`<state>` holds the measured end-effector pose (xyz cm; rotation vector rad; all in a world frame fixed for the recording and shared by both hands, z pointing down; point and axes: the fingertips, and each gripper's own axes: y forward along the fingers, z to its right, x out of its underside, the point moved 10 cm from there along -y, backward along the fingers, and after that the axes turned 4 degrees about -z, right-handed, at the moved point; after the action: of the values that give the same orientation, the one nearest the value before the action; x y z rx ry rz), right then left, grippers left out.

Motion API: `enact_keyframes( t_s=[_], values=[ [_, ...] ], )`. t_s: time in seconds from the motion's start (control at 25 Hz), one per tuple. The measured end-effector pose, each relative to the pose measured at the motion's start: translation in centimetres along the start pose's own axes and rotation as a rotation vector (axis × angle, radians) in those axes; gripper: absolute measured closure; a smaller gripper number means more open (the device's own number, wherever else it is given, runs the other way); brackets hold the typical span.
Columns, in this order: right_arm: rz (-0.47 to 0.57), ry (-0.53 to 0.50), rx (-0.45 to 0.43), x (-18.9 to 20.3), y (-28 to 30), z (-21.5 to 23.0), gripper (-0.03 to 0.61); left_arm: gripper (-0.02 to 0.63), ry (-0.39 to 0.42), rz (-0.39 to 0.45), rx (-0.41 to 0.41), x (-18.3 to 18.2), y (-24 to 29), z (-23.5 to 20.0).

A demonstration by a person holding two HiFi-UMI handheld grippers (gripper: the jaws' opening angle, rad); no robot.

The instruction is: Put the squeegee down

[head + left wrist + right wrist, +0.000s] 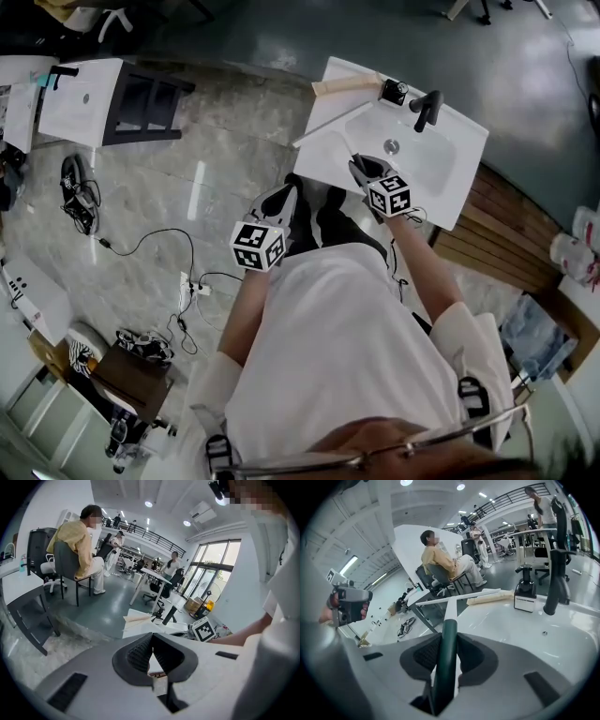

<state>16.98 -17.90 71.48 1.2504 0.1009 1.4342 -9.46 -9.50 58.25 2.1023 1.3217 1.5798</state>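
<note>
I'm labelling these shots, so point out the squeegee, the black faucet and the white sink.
squeegee [446, 653]: right gripper view, on its dark green handle.
black faucet [555, 583]: right gripper view, on its upright stem.
white sink [441, 164]: head view, on a bare part of the basin.

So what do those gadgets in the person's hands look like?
Both the left gripper and right gripper are pale grey shells with dark ribbed pads. Each carries a white cube with black square markers. The person wears a white shirt, forearms bare.
</note>
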Motion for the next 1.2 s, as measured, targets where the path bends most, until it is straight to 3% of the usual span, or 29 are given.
enact_keyframes(
  t_s=[0.56,1.2],
  values=[
    [-0.139,-0.132,0.047,2.2,7.1,0.1,0.479,0.609,-0.03,-0.069,0.028,1.3,1.0,-3.5],
    [-0.203,-0.134,0.106,4.1,8.6,1.3,0.468,0.609,-0.038,-0.107,0.05,1.6,1.8,-4.5]
  ],
)
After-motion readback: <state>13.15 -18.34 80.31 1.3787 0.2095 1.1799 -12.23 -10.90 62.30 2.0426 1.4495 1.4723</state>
